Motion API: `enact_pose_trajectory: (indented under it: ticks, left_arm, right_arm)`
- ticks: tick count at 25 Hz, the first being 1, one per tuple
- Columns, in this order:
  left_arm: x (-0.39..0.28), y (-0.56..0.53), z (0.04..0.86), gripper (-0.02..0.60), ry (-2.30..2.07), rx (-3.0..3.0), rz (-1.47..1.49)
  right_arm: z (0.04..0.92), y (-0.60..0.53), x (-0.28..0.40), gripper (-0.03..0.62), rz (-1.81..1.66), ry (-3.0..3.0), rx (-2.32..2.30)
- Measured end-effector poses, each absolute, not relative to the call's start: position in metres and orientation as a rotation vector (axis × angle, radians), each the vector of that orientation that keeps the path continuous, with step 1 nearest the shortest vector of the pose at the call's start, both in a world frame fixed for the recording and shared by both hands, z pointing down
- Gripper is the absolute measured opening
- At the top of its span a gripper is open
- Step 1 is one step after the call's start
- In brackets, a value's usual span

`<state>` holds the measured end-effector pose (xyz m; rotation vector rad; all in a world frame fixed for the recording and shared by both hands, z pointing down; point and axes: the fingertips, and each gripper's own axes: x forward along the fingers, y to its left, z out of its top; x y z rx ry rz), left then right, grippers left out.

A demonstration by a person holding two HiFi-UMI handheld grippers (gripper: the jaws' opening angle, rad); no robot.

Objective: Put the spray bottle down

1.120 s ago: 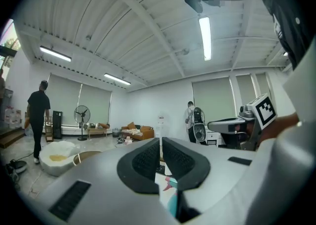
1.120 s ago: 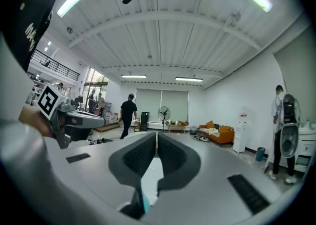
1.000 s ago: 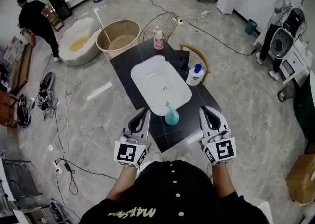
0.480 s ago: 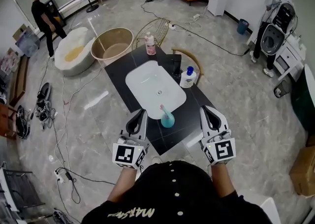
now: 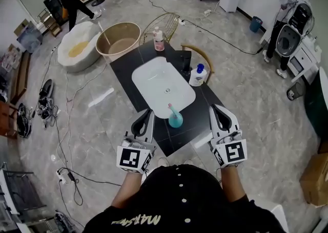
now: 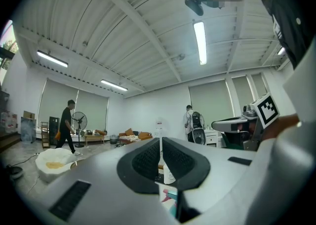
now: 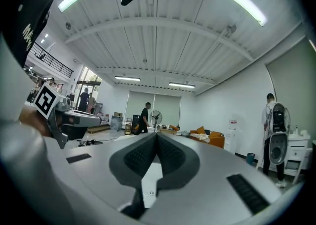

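On black table, near edge, just beside white basin: spray bottle, teal, upright, nozzle up. Nothing touches it.

Left gripper and right gripper are both held level, close to the person's body. They sit either side of the bottle and apart from it. Left jaws together, nothing between the pads. Right jaws likewise closed, empty.

Judgement: the put-down looks done, since the bottle stands free with no grip on it. Next move calls for little. Draw both grippers back clear of the bottle, with no sweep past the nozzle that could tip it.
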<state>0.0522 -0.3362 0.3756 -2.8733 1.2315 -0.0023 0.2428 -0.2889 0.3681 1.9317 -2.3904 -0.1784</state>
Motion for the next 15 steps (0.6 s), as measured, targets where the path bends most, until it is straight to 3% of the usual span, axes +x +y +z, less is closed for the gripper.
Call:
enact_pose_trajectory:
  ticks: [15]
  left_arm:
    - [0.0529,-0.3404,0.3784,0.023,1.246,-2.865,-0.011]
  right_arm:
    - [0.3719,-0.2971,0.2378,-0.005,-0.207,-2.407,1.892]
